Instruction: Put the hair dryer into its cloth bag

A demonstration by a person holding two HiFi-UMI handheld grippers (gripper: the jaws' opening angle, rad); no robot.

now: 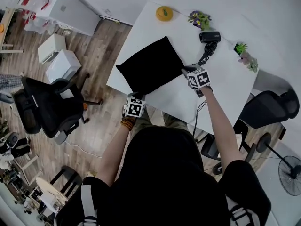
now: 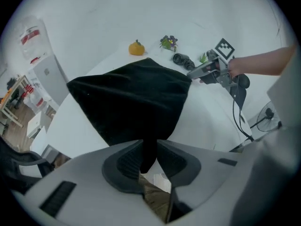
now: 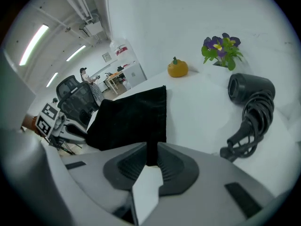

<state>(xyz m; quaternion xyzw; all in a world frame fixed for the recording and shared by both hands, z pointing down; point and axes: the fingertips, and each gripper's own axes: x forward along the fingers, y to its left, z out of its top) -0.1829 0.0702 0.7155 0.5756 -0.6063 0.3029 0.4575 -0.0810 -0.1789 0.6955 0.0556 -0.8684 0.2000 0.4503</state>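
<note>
A black cloth bag (image 1: 151, 64) lies flat on the white table (image 1: 225, 86). My left gripper (image 1: 133, 96) is at the bag's near left corner. In the left gripper view its pads (image 2: 126, 161) pinch a fold of the bag (image 2: 134, 98). My right gripper (image 1: 187, 71) is at the near right corner. In the right gripper view it is shut on another fold of the bag (image 3: 134, 117). The black hair dryer (image 1: 209, 36) with its coiled cord (image 1: 206, 53) lies beyond the right gripper, untouched, and shows in the right gripper view too, hair dryer (image 3: 250, 91).
An orange ornament (image 1: 164, 13), potted flowers (image 1: 199, 19) and a small green plant (image 1: 241, 47) stand along the table's far side. Office chairs (image 1: 51, 108) (image 1: 270, 108) flank the table. White boxes (image 1: 61, 60) sit on the floor at left, a fan (image 1: 290, 173) at right.
</note>
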